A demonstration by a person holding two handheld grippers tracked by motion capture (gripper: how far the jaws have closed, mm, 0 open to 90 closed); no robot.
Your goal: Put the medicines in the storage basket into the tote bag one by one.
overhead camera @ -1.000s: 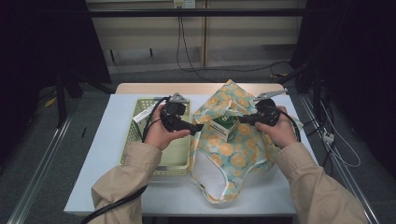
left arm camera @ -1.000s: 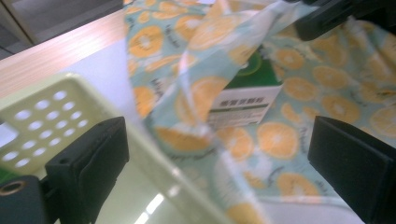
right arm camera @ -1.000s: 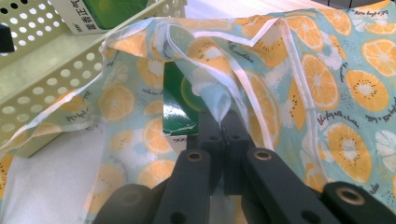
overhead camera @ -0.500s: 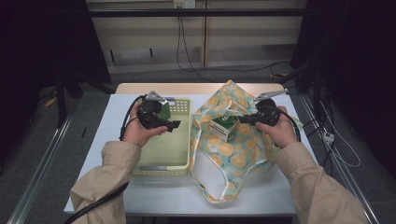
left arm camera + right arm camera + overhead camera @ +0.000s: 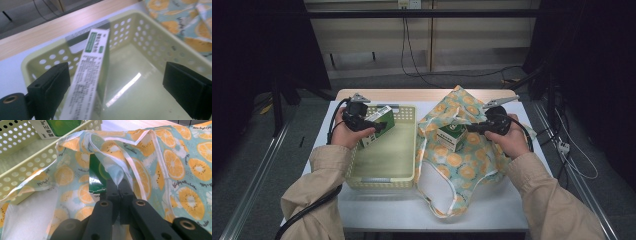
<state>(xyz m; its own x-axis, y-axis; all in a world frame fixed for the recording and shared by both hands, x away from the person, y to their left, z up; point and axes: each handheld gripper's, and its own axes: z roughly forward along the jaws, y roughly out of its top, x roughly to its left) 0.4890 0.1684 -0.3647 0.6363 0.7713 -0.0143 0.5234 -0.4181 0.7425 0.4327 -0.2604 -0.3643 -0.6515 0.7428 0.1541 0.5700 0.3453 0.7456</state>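
Carton [image 5: 93, 72], slim, green/white, fine print, prob. tilted

The desk [image 5: 382, 212] is white with a wood strip along its far edge. It stands on a grey floor [image 5: 272, 165]. Behind it is a pale wall [image 5: 372, 45] with black cables [image 5: 409, 55] hanging down. Both sides are dark.
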